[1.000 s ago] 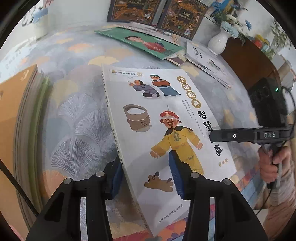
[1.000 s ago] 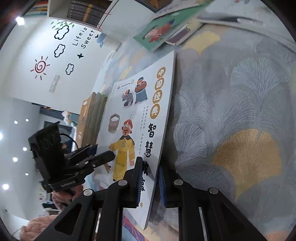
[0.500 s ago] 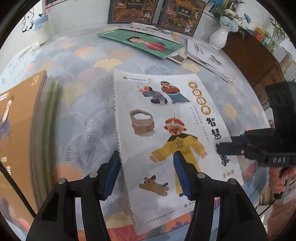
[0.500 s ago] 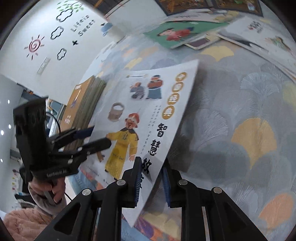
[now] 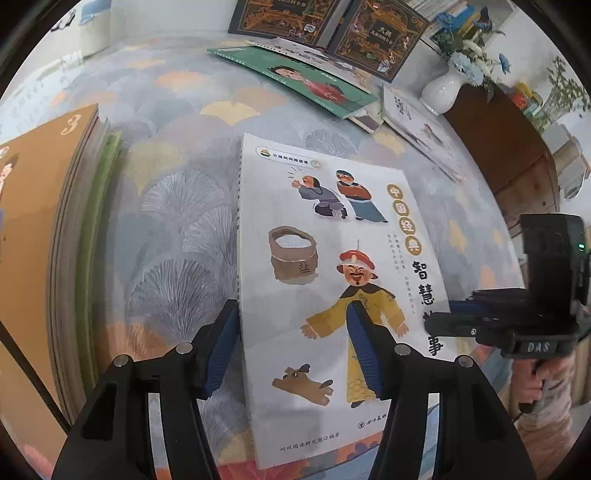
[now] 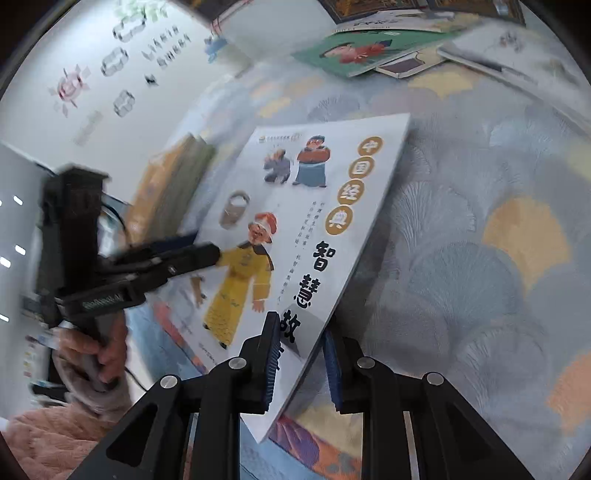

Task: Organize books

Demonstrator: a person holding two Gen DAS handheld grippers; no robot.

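A thin white picture book with a man in a yellow robe on its cover is held above the patterned table; it also shows in the right wrist view. My left gripper straddles its near left edge, one pad under the book and one over the cover, with a gap at the cover. My right gripper is shut on its near right edge. A stack of orange and green books lies at the left.
At the back lie a green book, two dark ornate books upright against the wall, and thin white booklets. A white vase with blue flowers stands by a wooden cabinet at the right.
The white book has swung to the right and turned squarer to the left wrist view. The orange stack has come further into view at the left. Both grippers stay at its near edges.
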